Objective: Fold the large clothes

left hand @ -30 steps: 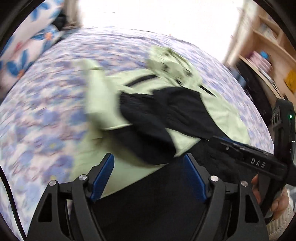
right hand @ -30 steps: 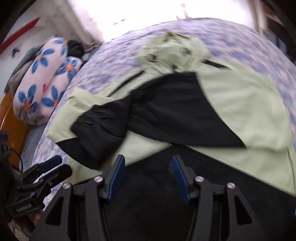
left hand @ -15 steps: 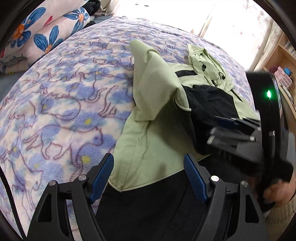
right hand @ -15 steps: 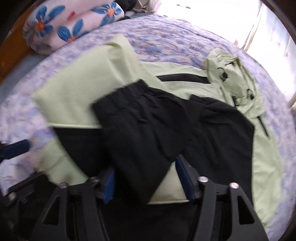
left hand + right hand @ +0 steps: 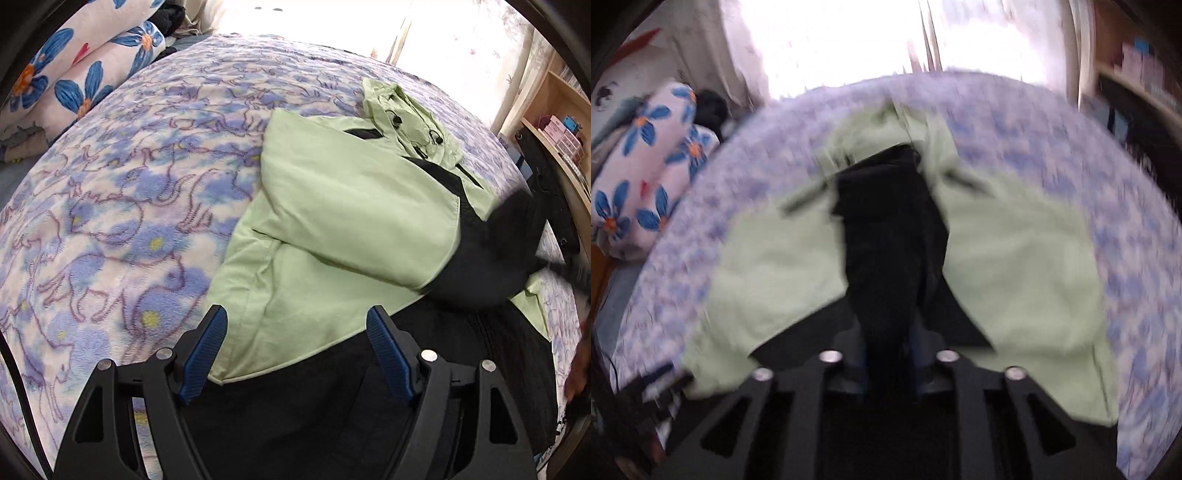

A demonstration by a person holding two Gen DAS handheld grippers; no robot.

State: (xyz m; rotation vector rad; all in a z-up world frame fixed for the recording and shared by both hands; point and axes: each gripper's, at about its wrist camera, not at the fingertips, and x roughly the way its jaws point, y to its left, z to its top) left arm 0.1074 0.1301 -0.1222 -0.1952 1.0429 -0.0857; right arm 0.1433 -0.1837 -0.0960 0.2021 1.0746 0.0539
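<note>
The big jacket (image 5: 354,221) is light green and black. It lies spread on the bed. One green sleeve is folded across its front. Its hood lies at the far end. A black sleeve end (image 5: 890,236) is lifted up.

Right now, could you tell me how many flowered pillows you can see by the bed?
2: one flowered pillow lies farther back, the second pillow sits just in front, both stacked at the bed's far left; others may be hidden.

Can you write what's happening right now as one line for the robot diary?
step: sleeve fold | right gripper: shut on black sleeve | left gripper: open, empty, above jacket | surface: flowered blanket
</note>
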